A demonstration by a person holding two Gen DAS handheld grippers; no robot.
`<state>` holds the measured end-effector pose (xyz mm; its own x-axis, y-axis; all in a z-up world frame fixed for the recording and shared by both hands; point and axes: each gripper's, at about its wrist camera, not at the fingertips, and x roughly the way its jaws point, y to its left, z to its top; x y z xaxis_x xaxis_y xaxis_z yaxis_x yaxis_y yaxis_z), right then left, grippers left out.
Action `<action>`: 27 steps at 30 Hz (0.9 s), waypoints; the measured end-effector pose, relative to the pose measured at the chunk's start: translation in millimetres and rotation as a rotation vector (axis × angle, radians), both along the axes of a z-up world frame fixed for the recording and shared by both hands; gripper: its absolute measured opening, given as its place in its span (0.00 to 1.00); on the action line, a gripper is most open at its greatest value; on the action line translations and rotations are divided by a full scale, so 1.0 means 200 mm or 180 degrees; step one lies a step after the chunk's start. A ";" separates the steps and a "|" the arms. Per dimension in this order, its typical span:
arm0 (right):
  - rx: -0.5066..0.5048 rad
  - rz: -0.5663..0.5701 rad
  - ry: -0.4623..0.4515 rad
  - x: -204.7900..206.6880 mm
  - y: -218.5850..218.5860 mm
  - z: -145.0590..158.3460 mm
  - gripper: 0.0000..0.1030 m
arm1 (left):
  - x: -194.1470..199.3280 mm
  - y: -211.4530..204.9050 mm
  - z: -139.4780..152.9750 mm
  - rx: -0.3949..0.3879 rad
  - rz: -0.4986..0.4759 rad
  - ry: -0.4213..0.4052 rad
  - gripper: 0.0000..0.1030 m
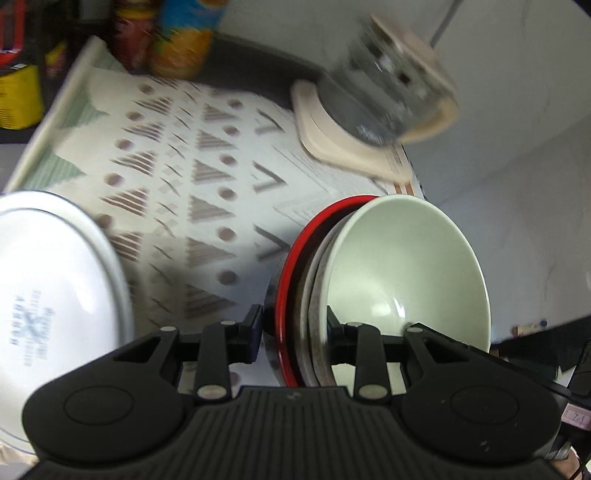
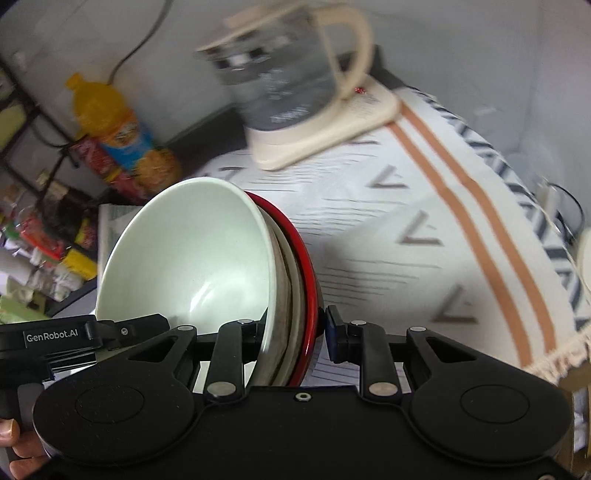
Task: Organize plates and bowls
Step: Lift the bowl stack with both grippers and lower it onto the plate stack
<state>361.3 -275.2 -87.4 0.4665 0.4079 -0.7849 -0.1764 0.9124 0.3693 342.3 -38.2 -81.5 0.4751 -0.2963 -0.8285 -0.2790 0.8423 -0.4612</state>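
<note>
Stack of nested bowls held on edge between both grippers, above a patterned tablecloth (image 1: pixel 207 177).

Stack contents, inner to outer: pale green bowl (image 1: pixel 410 266), speckled grey-brown bowl (image 1: pixel 317 280), red-rimmed bowl (image 1: pixel 291 266). Rims tilted steeply, nearly vertical in both wrist views.

Left gripper (image 1: pixel 293 328): fingers closed on the stack's rims; one pad against the red-rimmed bowl's outer side, the other inside the pale green bowl.

Right gripper (image 2: pixel 293 332): fingers closed on the same stack from the opposite side; one pad inside the pale green bowl (image 2: pixel 192 258), the other at the red-rimmed bowl (image 2: pixel 306 266). Full contact of the right-hand pad not certain; a thin gap possibly visible.

White plate (image 1: pixel 51 295) at the left edge of the left wrist view, underside up with blue printed mark showing, well apart from the stack.

Background, blurred: glass kettle (image 2: pixel 288 74) on a cream base (image 2: pixel 325 136) at the far end of the tablecloth; orange drink bottle (image 2: pixel 122 129) and red can (image 1: pixel 133 33) beside it; cluttered shelving (image 2: pixel 33 229) at far left.
</note>
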 end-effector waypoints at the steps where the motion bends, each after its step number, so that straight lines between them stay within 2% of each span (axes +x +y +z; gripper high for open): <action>1: -0.0002 0.0049 -0.0012 0.01 0.04 0.01 0.24 | -0.01 0.04 0.01 -0.0001 0.0046 -0.0007 0.29; 17: -0.0005 0.0665 -0.0093 -0.02 0.54 0.12 0.24 | -0.27 0.49 0.08 0.0006 0.0735 -0.0070 0.29; 27: -0.0032 0.0987 -0.0045 -0.08 0.80 0.11 0.24 | -0.47 0.71 0.04 -0.0026 0.1091 -0.0013 0.29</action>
<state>345.2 -115.9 -65.6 0.3320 0.5247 -0.7839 -0.4520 0.8179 0.3560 249.2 104.7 -74.4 0.5514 -0.1257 -0.8247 -0.5432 0.6962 -0.4693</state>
